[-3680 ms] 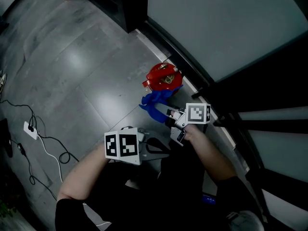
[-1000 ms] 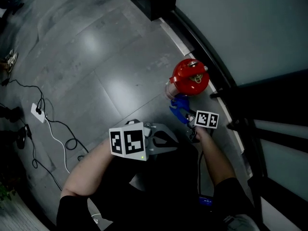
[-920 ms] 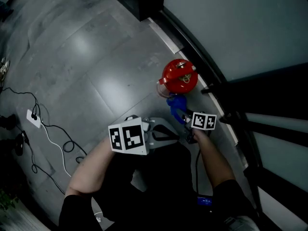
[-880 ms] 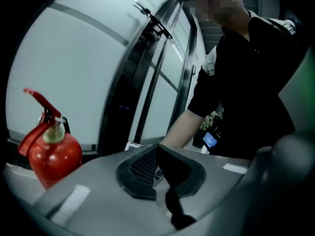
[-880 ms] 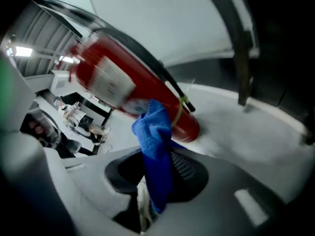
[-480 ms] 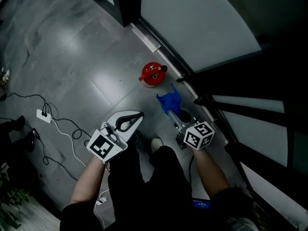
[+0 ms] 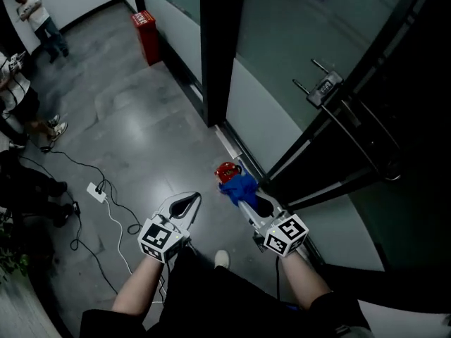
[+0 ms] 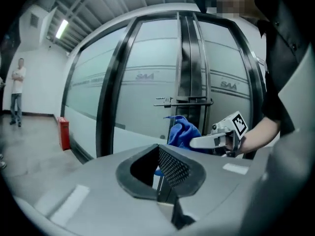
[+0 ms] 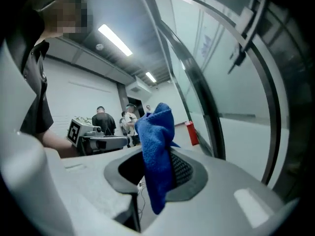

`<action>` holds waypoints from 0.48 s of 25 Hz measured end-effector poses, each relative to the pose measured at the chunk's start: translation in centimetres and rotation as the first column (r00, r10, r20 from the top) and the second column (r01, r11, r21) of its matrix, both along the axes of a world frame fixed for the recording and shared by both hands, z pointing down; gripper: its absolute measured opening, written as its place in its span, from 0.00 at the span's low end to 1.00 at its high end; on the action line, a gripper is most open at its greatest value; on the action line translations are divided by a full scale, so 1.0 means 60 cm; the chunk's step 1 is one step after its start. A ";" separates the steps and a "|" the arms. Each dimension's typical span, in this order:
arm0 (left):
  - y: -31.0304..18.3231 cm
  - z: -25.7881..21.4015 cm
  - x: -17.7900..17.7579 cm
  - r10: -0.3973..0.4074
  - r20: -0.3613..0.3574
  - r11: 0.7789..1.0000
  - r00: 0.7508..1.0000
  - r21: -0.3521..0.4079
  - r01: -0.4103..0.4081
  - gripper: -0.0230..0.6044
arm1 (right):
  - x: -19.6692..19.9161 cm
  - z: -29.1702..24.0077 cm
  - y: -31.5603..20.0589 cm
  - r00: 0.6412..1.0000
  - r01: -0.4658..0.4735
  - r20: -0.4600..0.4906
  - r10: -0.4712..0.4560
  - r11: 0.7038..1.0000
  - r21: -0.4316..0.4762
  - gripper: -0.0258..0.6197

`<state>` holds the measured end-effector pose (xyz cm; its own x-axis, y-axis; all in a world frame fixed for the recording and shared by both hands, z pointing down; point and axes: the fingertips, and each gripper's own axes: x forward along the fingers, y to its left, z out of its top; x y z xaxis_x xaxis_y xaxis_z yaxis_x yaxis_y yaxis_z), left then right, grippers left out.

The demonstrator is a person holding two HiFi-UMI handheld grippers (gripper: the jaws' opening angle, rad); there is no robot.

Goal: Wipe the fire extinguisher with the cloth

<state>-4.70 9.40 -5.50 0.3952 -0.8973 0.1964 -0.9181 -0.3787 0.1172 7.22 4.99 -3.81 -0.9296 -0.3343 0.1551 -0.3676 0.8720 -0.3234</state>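
The red fire extinguisher [image 7: 225, 172] stands on the grey floor by the foot of the glass wall, seen from far above. My right gripper [image 7: 244, 197] is held high over the floor, shut on the blue cloth [image 7: 239, 186], which overlaps the extinguisher in the head view. In the right gripper view the cloth [image 9: 156, 151] hangs bunched between the pads. My left gripper [image 7: 194, 197] is to the left at similar height, its jaws together with nothing in them. The left gripper view shows the cloth [image 8: 182, 132] and the right gripper [image 8: 216, 139] ahead.
A black pillar [image 7: 222, 48] and a glass door with a handle [image 7: 320, 86] stand ahead. A red box [image 7: 146, 34] sits along the wall. A power strip with cables [image 7: 95, 189] lies on the floor at left. People [image 7: 39, 16] stand at far left.
The view has risen far above the floor. Both grippers have lifted away from the extinguisher, and the cloth has come up off it in the right gripper.
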 end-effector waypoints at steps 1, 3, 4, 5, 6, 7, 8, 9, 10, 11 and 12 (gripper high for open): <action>0.019 -0.025 -0.010 -0.024 -0.012 0.999 1.000 0.022 0.025 0.05 | -0.002 -0.032 0.014 1.000 0.004 0.013 -0.004 0.999 0.037 0.19; 0.065 -0.062 -0.034 -0.058 -0.033 0.997 0.998 0.052 0.060 0.05 | -0.009 -0.079 0.052 0.999 -0.010 0.053 0.007 0.998 0.057 0.19; 0.087 -0.075 -0.046 -0.069 -0.050 0.996 0.996 0.061 0.072 0.05 | -0.013 -0.093 0.073 0.997 -0.020 0.070 0.016 0.998 0.056 0.19; 0.107 -0.085 -0.055 -0.080 -0.071 0.994 0.994 0.066 0.084 0.05 | -0.017 -0.100 0.093 0.997 -0.025 0.078 0.021 0.998 0.055 0.19; 0.124 -0.092 -0.062 -0.091 -0.089 0.993 0.992 0.068 0.097 0.05 | -0.021 -0.102 0.113 0.997 -0.027 0.078 0.022 0.998 0.056 0.19; 0.138 -0.095 -0.068 -0.102 -0.101 0.992 0.990 0.067 0.109 0.05 | -0.025 -0.103 0.132 0.997 -0.028 0.075 0.024 0.998 0.057 0.19; 0.150 -0.096 -0.072 -0.112 -0.105 0.991 0.988 0.065 0.119 0.05 | -0.027 -0.104 0.147 0.997 -0.036 0.077 0.031 0.998 0.056 0.19; 0.163 -0.096 -0.076 -0.121 -0.104 0.990 0.987 0.063 0.128 0.05 | -0.028 -0.105 0.161 0.995 -0.050 0.085 0.046 0.997 0.050 0.19; 0.178 -0.098 -0.081 -0.131 -0.103 0.988 0.986 0.063 0.138 0.05 | -0.028 -0.107 0.174 0.993 -0.069 0.096 0.064 0.997 0.040 0.19; 0.193 -0.101 -0.087 -0.142 -0.104 0.987 0.984 0.066 0.150 0.05 | -0.027 -0.111 0.185 0.990 -0.087 0.109 0.084 0.996 0.029 0.19; 0.209 -0.106 -0.094 -0.153 -0.105 0.984 0.983 0.071 0.161 0.05 | -0.025 -0.115 0.194 0.987 -0.106 0.121 0.102 0.994 0.020 0.19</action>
